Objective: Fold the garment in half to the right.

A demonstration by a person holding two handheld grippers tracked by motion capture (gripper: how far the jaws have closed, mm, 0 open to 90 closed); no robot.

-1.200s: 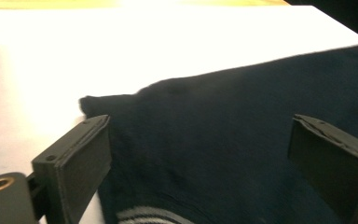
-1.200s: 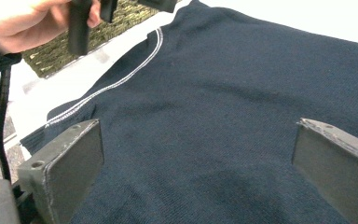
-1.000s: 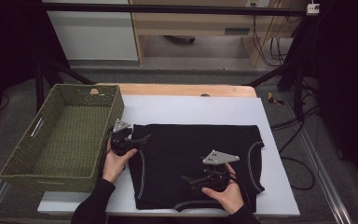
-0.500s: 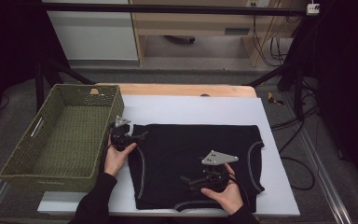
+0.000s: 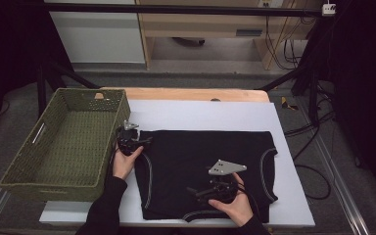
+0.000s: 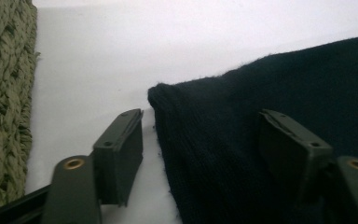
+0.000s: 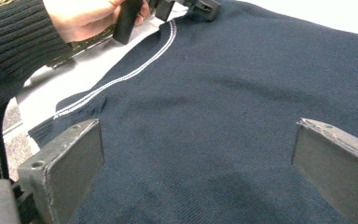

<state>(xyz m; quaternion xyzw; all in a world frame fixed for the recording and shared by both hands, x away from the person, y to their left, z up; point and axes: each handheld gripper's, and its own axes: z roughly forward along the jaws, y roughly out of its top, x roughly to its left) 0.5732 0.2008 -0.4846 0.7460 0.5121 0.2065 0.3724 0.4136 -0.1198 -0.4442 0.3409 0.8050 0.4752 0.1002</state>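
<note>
Two grippers on black sweater (image 5: 203,161), flat mid-table right of green basket (image 5: 68,142). Left gripper (image 6: 200,140) just been closing, straddles far-left corner, pads not pressing. Right gripper (image 7: 196,154) jaws wide over near hem.

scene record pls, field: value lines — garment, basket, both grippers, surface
garment: black top with pale seam stitching, lying flat on the white board
basket: green woven basket, off the garment's left edge, nothing visible inside
left gripper: left gripper at the garment's upper left corner; jaws have just been closing, corner fold between them, pads not yet pressing
right gripper: right gripper over the garment's lower middle, jaws wide, gripping nothing
surface: white board on a wooden table
</note>
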